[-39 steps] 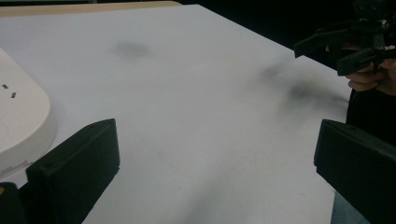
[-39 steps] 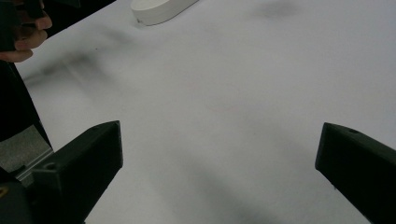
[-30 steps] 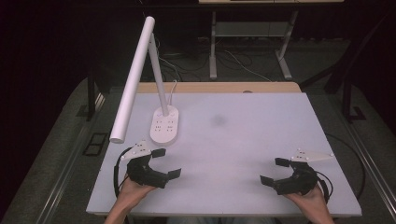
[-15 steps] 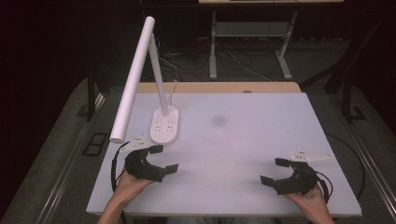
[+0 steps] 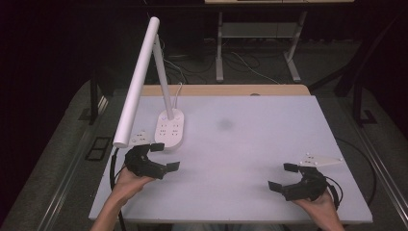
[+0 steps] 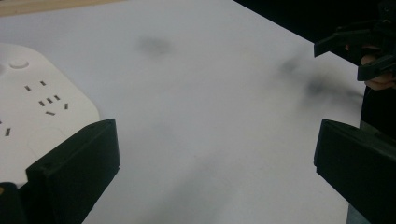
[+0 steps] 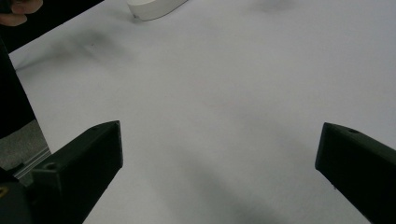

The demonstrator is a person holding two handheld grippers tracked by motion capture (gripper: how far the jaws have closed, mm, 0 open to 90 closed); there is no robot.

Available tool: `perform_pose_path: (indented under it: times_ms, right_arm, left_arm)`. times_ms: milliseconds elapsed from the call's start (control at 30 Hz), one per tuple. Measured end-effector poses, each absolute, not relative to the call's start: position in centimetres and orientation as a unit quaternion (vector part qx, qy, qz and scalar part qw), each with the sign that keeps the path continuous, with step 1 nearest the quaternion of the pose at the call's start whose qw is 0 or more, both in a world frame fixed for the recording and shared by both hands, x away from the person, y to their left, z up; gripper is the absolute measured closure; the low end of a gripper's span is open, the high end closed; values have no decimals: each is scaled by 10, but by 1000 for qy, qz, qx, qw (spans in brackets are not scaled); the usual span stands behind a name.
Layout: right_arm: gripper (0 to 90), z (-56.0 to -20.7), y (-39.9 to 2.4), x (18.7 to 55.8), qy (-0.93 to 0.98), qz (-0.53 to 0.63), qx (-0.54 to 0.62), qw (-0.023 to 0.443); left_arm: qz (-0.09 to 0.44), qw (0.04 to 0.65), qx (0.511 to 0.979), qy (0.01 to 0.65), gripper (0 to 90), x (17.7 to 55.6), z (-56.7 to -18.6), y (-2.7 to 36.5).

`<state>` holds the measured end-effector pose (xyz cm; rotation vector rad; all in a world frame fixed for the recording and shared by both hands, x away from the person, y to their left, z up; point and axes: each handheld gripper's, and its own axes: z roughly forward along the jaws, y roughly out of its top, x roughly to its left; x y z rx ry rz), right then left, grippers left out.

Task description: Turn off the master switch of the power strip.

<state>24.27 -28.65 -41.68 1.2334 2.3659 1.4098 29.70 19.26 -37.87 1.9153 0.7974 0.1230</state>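
A white desk lamp (image 5: 144, 72) stands on a white base with power sockets (image 5: 169, 129) at the left back of the white table (image 5: 250, 144). My left gripper (image 5: 164, 156) hovers just in front of that base, jaws wide open and empty. The left gripper view has the socket base (image 6: 37, 112) at its left and the other gripper (image 6: 364, 46) far off at the right. My right gripper (image 5: 283, 176) is open and empty near the table's front right. In the right gripper view the base's end (image 7: 154, 7) lies at the top.
A faint grey smudge (image 5: 225, 124) marks the table's middle. A wooden strip (image 5: 226, 90) runs along the back edge. A desk frame (image 5: 260, 43) and cables lie on the dark floor beyond. The lamp's long head (image 5: 137, 86) overhangs the left side.
My left gripper has moved a little back towards the socket base. The right gripper has stayed put.
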Motion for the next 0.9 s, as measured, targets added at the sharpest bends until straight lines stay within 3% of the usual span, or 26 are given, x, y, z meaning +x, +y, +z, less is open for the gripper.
perform_pose_path:
  times_ms: [900]
  right_arm:
    - [1, -418, -287, 243, 785, 464, 407, 61]
  left_arm:
    - [66, 485, 801, 345, 0, 327, -359, 205]
